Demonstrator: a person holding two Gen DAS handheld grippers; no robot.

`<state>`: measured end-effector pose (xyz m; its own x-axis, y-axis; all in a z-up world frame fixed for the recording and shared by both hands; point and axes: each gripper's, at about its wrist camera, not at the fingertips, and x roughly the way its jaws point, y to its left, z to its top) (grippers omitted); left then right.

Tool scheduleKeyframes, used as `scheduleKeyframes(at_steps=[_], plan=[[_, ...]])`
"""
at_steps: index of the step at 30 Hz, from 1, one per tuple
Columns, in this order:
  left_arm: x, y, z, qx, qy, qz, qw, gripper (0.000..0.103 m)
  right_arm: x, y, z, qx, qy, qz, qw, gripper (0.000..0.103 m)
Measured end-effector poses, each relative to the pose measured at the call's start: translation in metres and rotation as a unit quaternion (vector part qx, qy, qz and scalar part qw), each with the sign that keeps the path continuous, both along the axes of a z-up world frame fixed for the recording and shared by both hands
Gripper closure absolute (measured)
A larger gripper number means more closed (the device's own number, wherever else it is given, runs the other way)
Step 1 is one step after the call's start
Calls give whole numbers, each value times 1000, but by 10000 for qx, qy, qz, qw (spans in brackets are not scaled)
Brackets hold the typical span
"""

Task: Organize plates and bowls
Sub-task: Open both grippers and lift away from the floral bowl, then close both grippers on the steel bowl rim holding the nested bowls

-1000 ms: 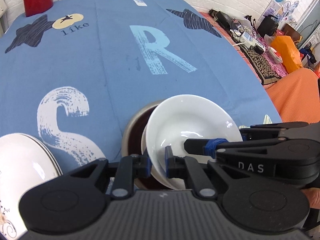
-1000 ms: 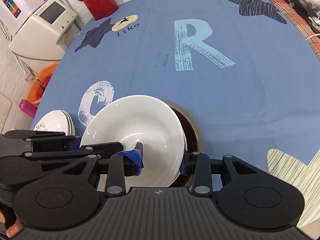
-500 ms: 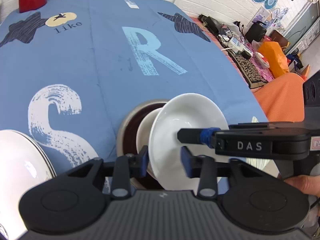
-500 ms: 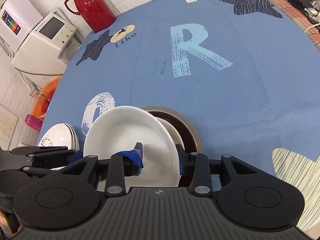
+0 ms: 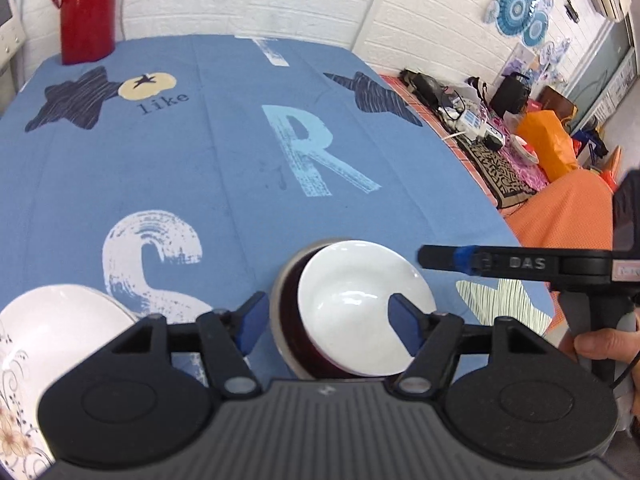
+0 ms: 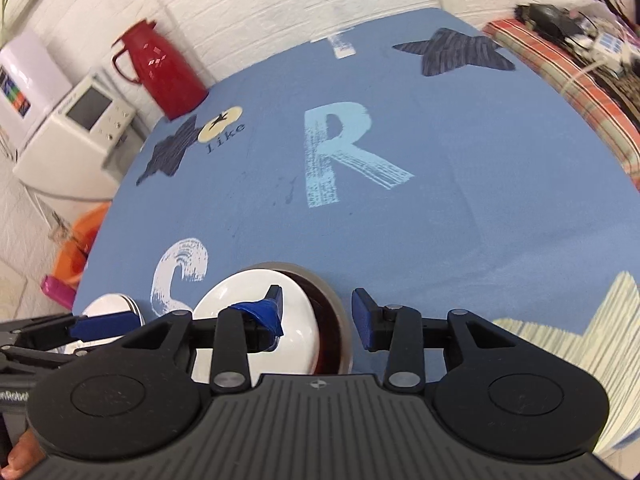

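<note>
White glazed bowl [image 5: 360, 304] nested in brown bowl [image 5: 286, 320]: slippery, fragile. Your left claw [image 5: 326, 320], right claw [image 6: 318, 318] both spread, empty. Pinch rim.

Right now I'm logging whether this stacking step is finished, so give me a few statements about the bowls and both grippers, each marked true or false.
1. The white bowl sits inside the dark brown bowl. True.
2. The left gripper is clamped on the white bowl's rim. False: its jaws stand open on either side of the bowls, gripping nothing.
3. The right gripper is open. True.
4. The flower-patterned plates are stacked on top of the white bowl. False: they lie apart from it on the blue tablecloth, to its left.
5. The red thermos jug lies tipped over beside the bowls. False: it stands upright at the far edge of the table.
</note>
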<state>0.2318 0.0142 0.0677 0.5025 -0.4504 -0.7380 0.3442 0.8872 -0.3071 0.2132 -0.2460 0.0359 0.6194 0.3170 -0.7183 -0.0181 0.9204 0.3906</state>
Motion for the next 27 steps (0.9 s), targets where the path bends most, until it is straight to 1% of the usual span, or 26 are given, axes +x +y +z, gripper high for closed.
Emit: scheduleKeyframes(at_steps=[2,5,7,11,14,18,22,27], plan=[[-1,8,-4,59,25,36,10000,32,-12,-10,-3,89,-30,-55,9999,81],[-1,21,-9,265,59,53,9996,32,-29,-26,-8,234,58,-100,9997,81],[2,31,-12,321,163,19,9993,32,-37,-34,-10,327,89,-109,9994,80],[9,45,-18,229,485,-98,9985,32,-53,-42,-13,596,178,-85,9980,80],[13,49,-23,207,628,-161,9977,32,-62,-41,-17,726,238,-35,9971,80],[22,43,-27,229,720,-251,9968,31,-63,-39,-24,893,377,51,9953,79],[34,32,-33,364,763,-327,9959,30,-59,-44,-29,964,462,20,9943,79],[45,28,-43,419,884,-300,9948,30,-52,-49,-32,949,532,-8,9941,78]])
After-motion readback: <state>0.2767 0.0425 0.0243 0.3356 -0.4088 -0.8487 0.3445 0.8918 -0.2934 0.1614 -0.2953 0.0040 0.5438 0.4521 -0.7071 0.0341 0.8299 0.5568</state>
